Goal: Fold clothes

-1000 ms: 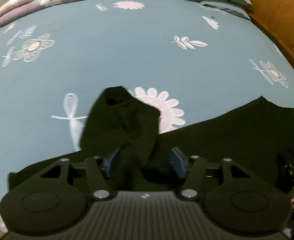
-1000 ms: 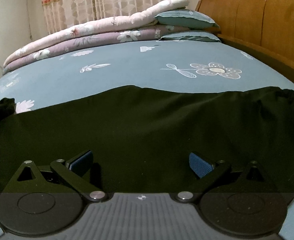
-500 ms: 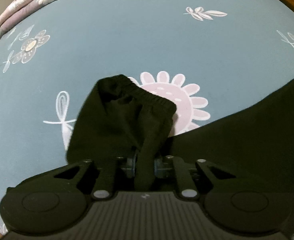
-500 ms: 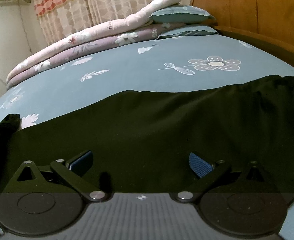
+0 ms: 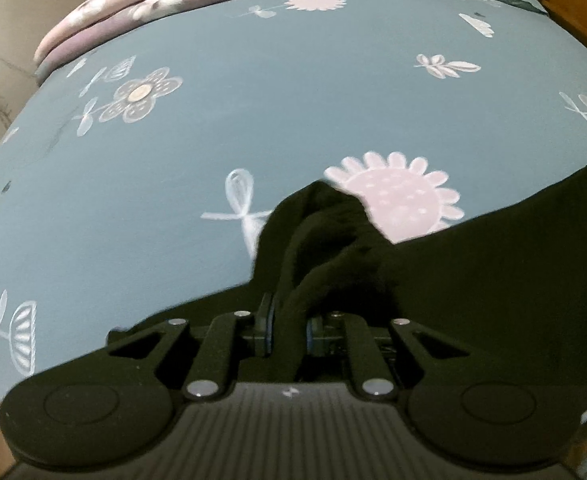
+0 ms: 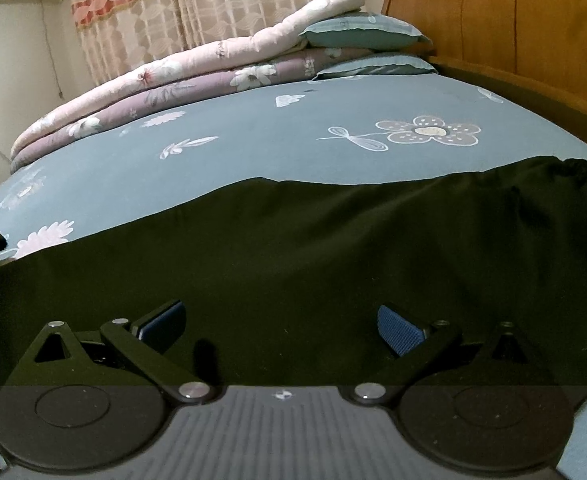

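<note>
Our left claw grips a bunched end of the black garment on the bed. Our right claw is wide open above the same garment.

Matt black knit cloth garment, smooth printed cotton-like bedsheet, puffy quilted blanket, glossy varnished wood headboard, matt black plastic gripper bodies w/ shiny metal pins, sheer patterned curtain

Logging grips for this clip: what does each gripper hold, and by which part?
Left gripper pinches a bunched end of the black fabric garment. Right gripper is open, holding nothing.
</note>
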Demonstrator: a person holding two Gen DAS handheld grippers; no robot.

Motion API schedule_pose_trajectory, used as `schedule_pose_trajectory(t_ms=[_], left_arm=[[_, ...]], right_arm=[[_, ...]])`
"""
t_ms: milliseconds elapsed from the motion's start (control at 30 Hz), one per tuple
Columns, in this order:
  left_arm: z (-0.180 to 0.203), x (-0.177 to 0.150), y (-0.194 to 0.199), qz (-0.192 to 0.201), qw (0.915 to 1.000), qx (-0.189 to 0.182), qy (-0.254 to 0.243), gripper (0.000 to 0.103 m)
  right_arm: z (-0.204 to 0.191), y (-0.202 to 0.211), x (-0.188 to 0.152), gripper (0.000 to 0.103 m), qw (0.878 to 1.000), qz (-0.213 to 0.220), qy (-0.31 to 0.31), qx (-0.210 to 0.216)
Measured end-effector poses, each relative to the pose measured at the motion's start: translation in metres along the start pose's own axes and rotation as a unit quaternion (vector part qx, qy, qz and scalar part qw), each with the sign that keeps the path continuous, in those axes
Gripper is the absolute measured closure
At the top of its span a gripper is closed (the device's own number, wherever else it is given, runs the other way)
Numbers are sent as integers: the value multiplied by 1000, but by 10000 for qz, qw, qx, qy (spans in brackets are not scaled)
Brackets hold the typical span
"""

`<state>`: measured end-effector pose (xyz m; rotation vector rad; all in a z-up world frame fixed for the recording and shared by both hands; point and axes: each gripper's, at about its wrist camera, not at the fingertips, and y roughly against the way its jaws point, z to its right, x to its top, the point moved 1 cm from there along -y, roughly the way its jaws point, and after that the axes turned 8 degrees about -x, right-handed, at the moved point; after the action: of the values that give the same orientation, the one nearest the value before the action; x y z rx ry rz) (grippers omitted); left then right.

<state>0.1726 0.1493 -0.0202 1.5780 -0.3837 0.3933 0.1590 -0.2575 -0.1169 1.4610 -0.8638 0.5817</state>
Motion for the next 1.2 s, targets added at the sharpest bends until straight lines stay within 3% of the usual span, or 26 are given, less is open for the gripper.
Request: schedule_pose_trajectory(t_ms=[300, 467, 700, 900, 1000, 1133, 1200], left_arm=[[-30, -50, 1, -79, 9987, -57, 499, 91], [-41, -78, -12, -250, 9965, -206, 772, 86], [-51, -114, -18, -295, 9924, -469, 1096, 63], [-53, -132, 3, -170, 9911, -728, 1097, 48], [-48, -133, 18, -27, 9932, -681, 941, 47], [-31, -117, 35, 312, 9939, -845, 640, 33], [-16, -104, 35, 447, 9936, -971, 359, 32]], right_arm=[[-4, 1, -3, 0, 9999, 11, 118, -89], [-7, 1, -4, 0, 9996, 22, 214, -159], [-11, 0, -6, 0, 9988, 45, 412, -273], [-13, 0, -7, 0, 9983, 57, 493, -314], [-15, -1, -8, 0, 9977, 60, 576, -349], [-16, 0, -9, 0, 9975, 91, 612, -327], [-16, 2, -9, 0, 9977, 138, 594, -286]])
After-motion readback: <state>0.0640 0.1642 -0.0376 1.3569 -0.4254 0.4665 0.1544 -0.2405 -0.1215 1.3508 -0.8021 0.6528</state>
